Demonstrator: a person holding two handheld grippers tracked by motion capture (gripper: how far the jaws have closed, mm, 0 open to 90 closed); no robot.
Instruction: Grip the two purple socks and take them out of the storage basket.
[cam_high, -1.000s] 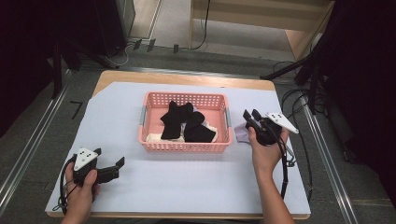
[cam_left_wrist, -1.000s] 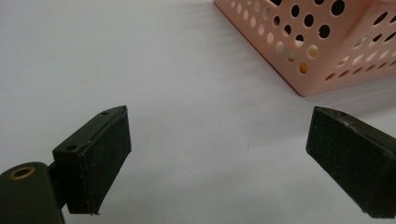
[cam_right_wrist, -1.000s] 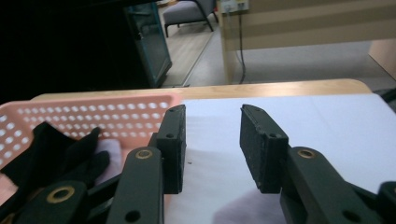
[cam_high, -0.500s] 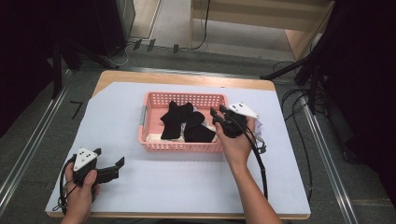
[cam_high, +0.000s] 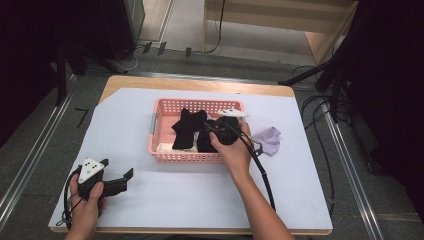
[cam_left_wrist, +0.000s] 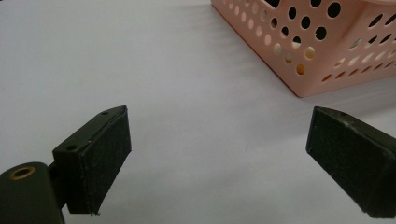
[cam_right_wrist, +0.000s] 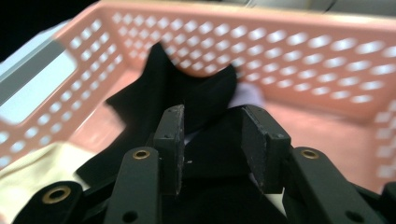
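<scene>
Black pads of the right hand-held gripper (cam_right_wrist: 212, 149) stand partly apart over a black cloth (cam_right_wrist: 187, 93) inside the pink basket (cam_high: 165, 150); whether they pinch it cannot be told. A cream cloth (cam_right_wrist: 37, 172) lies beside it. Beyond the basket lies a lilac cloth (cam_high: 267, 140) on the bench (cam_high: 175, 200). Near the bench's front corner, the left hand-held gripper (cam_left_wrist: 219, 154) rests spread wide, holding nothing.

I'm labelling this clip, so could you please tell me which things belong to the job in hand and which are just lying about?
In the job:
- right gripper
- black cloths
- pink basket
- lilac cloth

Lying about:
- left gripper, open over the table
- floor cables
</scene>
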